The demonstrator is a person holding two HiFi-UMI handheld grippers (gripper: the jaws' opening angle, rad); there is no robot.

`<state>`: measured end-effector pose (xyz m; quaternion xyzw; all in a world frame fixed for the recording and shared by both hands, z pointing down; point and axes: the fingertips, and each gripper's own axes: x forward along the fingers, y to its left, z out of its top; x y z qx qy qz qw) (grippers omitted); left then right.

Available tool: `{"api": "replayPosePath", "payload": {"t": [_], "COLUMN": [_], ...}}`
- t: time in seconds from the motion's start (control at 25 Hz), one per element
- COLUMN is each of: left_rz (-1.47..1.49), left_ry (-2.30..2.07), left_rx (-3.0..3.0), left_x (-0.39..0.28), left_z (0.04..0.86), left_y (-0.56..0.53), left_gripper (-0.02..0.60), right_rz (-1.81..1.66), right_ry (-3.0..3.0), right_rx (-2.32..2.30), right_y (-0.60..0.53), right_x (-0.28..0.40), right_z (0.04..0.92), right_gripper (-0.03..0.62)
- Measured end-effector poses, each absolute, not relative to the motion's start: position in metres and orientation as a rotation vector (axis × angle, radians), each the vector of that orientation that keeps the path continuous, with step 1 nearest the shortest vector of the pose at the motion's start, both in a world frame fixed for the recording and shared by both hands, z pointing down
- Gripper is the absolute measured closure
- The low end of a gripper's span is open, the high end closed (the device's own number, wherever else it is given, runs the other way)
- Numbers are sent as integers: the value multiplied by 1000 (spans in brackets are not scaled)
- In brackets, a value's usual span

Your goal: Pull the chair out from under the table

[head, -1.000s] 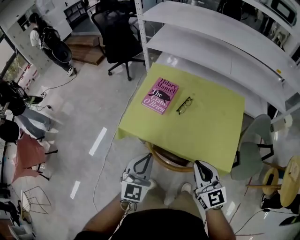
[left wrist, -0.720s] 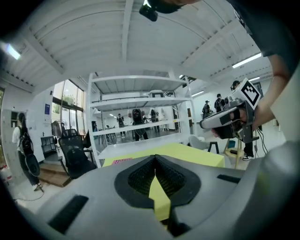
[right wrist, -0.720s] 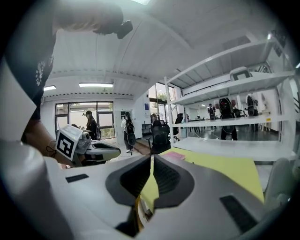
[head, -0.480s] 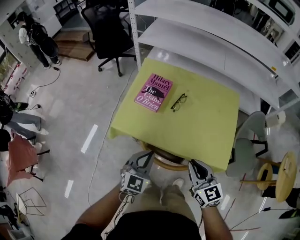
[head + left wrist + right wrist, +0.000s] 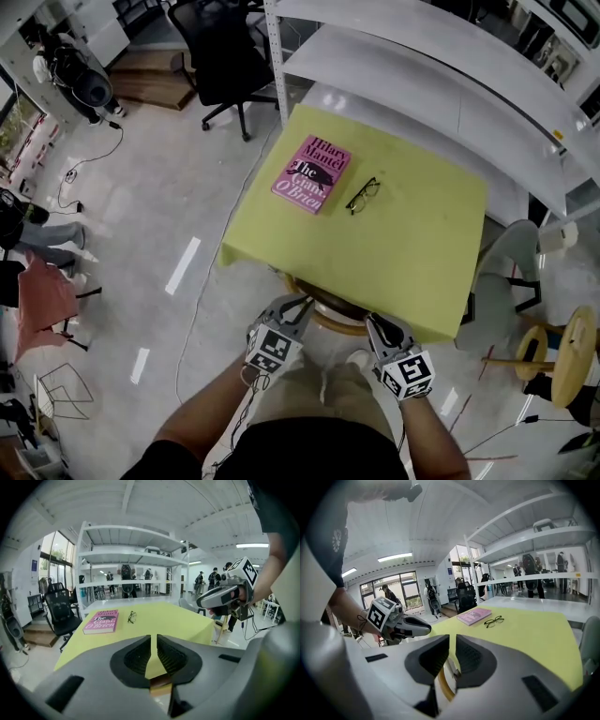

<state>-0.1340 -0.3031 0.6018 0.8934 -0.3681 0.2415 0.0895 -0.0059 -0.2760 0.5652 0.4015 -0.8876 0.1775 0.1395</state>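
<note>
Chair (image 5: 330, 322) sits tucked under the yellow table (image 5: 403, 253), with only its curved wooden back rim showing at the table's 6 o'clock edge. The left gripper (image 5: 298, 306) hangs near the rim's 9 o'clock end and the right gripper (image 5: 373, 323) near its 3 o'clock end. Both sets of jaws are clenched together on nothing. Toward the table's 11 o'clock corner lies a pink book (image 5: 312, 174), with glasses (image 5: 365, 195) just at its 3 o'clock.

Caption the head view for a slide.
Shut left gripper and shut right gripper by the chair tucked under the yellow table.

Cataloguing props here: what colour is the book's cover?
Pink book, with dark lettering; clearest in the head view.
</note>
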Motion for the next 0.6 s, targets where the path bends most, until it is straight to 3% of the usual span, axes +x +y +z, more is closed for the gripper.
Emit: {"api": "replayPosePath", "payload": {"t": [0.16,0.6], "left_rz": [756,1061], "left_ry": [-1036,-712], "left_rx": [2628,2675], "left_x": [-127,-111], "left_z": [627,701], "left_y": [-299,-278], "left_gripper": [497,404], "right_rz": [557,655], "right_ry": [-2539,-2435], "right_rx": [1114,894], "right_y": [-278,-252], "right_x": [-6,-17], "right_z": [590,668], "right_gripper": [523,411]}}
